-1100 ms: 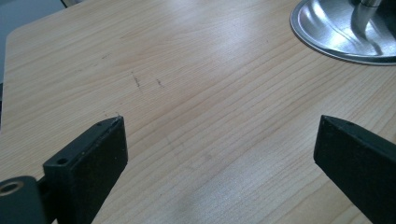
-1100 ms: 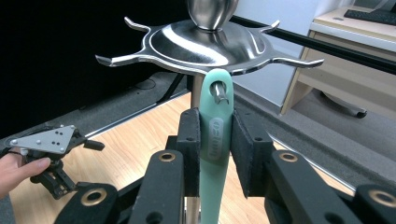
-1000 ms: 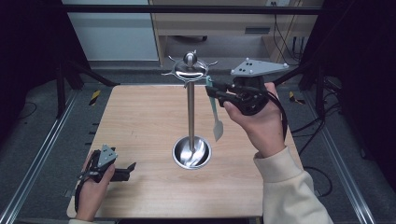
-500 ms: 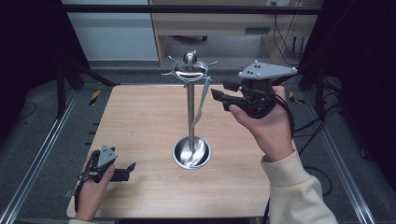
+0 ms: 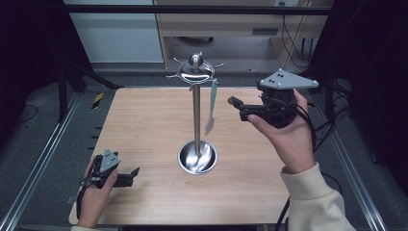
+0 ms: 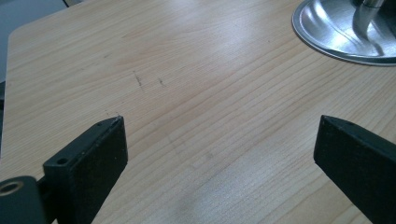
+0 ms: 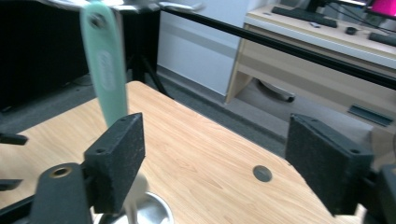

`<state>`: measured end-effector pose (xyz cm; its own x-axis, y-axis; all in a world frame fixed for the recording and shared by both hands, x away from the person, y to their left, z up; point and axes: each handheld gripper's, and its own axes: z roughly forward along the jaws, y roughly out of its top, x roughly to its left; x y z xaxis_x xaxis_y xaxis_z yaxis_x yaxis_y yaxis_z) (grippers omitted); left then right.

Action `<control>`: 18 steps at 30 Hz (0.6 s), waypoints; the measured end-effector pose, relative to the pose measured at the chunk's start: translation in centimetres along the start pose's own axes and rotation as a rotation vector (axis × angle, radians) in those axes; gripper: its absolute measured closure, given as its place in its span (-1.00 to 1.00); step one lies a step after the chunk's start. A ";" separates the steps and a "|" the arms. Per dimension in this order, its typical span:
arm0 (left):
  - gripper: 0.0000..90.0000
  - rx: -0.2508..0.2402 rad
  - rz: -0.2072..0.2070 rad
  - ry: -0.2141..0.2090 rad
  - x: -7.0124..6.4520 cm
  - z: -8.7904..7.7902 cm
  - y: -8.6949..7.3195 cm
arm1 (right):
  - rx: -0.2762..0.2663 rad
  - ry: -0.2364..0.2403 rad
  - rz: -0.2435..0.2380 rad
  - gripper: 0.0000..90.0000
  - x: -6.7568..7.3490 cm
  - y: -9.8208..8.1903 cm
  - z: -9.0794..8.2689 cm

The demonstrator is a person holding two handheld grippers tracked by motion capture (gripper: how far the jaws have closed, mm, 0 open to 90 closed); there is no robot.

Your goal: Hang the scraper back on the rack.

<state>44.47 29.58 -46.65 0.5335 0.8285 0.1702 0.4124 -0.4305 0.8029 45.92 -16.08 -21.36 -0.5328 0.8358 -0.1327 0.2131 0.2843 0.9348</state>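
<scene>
Mint utensil [image 5: 212, 103] hangs from a hook on the rack [image 5: 196, 108], right of the pole and clear of the base dish. Right gripper [image 5: 236, 109] sits just right of it; its jaws have just been opening, now wide, nothing between them. To finish clean, I'd back straight away from the rack without brushing the handle. Left gripper [image 5: 132, 176] rests wide open, empty, front-left of the rack.

Light wood table [image 5: 144, 120]; steel stand w/ round base [image 5: 197, 158] at centre, left gripper [image 5: 126, 178] resting near-left corner
</scene>
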 end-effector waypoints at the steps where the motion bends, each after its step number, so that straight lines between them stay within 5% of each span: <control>1: -0.94 0.000 0.000 0.000 0.0 0.0 0.0 | 0.001 -0.009 0.007 -0.63 -0.2 -0.3 -0.1; 13: -0.94 0.000 0.000 0.001 0.0 0.0 -0.1 | -0.006 -0.046 0.042 -0.84 -1.4 -4.9 -1.7; 18: -0.94 0.002 -0.008 0.003 0.0 0.1 -0.1 | -0.009 -0.022 0.071 -0.86 -1.9 -6.8 -2.3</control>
<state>44.49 29.64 -46.79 0.5280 0.8329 0.1656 0.4177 -0.4245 0.8033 43.56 -20.68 -26.73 -0.4987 0.8637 -0.0732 0.2423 0.2200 0.9449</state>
